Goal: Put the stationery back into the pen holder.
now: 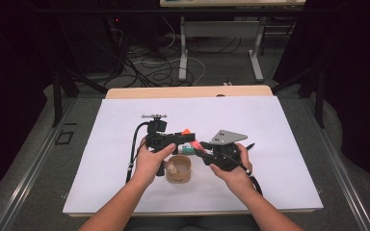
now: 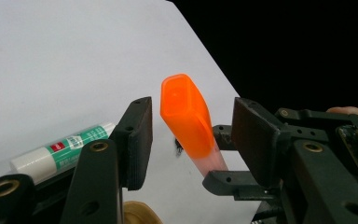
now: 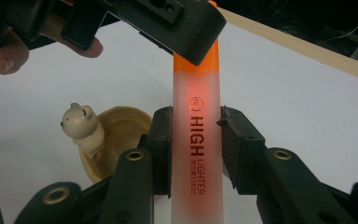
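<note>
White table sheet (image 1: pixel 125 125), right gripper (image 3: pixel 196 126) clamping the translucent orange highlighter pen (image 3: pixel 196 140), left gripper (image 2: pixel 191 135) part-open around its orange cap (image 2: pixel 186 116), so next it probably squeezes and pulls.

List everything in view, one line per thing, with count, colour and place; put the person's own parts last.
highlighter: one, translucent body with orange cap, clamped in the right claw, cap end between the left claw's pads
glue stick: one, white with green label, lying on the sheet behind the left claw
cup: one, tan, on the sheet between the hands, small cream bear figure at its rim
sheet: one, white, covering the table
table: one, wooden edge at the far side
left claw: one, black, pads either side of the cap, not touching
right claw: one, black, shut on the highlighter
hands: two, holding the claws
</note>
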### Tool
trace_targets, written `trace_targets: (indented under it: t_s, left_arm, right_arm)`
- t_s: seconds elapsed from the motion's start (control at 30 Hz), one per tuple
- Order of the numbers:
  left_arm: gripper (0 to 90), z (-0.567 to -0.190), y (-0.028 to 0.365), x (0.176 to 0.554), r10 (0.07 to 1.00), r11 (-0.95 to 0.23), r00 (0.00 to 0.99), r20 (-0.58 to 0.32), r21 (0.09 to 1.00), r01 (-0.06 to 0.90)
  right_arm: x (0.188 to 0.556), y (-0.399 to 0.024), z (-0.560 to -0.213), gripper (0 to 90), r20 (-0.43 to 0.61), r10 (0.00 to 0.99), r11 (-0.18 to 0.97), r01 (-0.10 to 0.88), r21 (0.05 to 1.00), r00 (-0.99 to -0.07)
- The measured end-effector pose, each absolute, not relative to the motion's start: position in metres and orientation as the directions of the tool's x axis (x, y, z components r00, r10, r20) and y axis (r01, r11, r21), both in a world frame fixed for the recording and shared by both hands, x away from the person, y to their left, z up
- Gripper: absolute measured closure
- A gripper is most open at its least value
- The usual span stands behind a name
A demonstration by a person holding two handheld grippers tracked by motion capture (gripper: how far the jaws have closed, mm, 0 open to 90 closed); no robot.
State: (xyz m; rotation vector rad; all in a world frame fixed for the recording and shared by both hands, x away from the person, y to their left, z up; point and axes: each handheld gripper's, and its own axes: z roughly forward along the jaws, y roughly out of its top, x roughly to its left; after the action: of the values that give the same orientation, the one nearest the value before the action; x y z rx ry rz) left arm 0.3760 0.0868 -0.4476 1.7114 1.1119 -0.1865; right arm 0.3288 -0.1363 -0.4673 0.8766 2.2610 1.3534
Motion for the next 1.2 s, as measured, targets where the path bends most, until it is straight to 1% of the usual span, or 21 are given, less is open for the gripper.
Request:
trace_targets:
  t_s: [0.1, 0.17, 0.27, 0.33, 0.43, 0.97, 1.07, 1.2]
  left_arm:
    - [52.2, -0.4488, 0.0861, 0.3767, 0.572, -0.019, 0.546, -0.612, 0.655, 0.755]
    - [54.3, -0.4495, 0.0856, 0.3772, 0.562, -0.017, 0.54, -0.627, 0.644, 0.765]
    - [59.6, -0.4502, 0.0845, 0.3775, 0.562, -0.013, 0.538, -0.628, 0.644, 0.765]
    - [60.8, -0.4503, 0.0837, 0.3771, 0.563, -0.013, 0.537, -0.628, 0.643, 0.766]
    - [65.3, -0.4504, 0.0848, 0.3773, 0.571, -0.014, 0.536, -0.622, 0.645, 0.764]
    - [69.4, -0.4515, 0.0847, 0.3787, 0.556, -0.01, 0.528, -0.641, 0.631, 0.776]
    - [70.7, -0.4514, 0.0853, 0.3791, 0.543, -0.003, 0.521, -0.659, 0.619, 0.786]
    - [72.5, -0.4515, 0.0848, 0.3793, 0.528, 0.009, 0.519, -0.672, 0.615, 0.788]
  right_arm:
    - [0.3283, -0.1359, -0.4666, 66.5, 0.002, 0.661, 0.364, 0.323, 0.874, -0.75]
    - [0.3275, -0.1348, -0.4671, 66.5, 0.005, 0.665, 0.352, 0.319, 0.88, -0.747]
    - [0.3274, -0.1341, -0.4671, 66.5, -0.001, 0.66, 0.355, 0.311, 0.882, -0.751]
    - [0.3274, -0.134, -0.4671, 66.5, -0.004, 0.659, 0.358, 0.308, 0.881, -0.752]
    - [0.3269, -0.1345, -0.4669, 66.6, 0.003, 0.663, 0.35, 0.313, 0.883, -0.749]
    - [0.3277, -0.1342, -0.4694, 66.5, -0.005, 0.661, 0.357, 0.309, 0.881, -0.75]
    - [0.3283, -0.1344, -0.4697, 66.5, -0.013, 0.658, 0.366, 0.305, 0.879, -0.753]
    - [0.3282, -0.1333, -0.4709, 66.5, -0.005, 0.662, 0.346, 0.3, 0.889, -0.749]
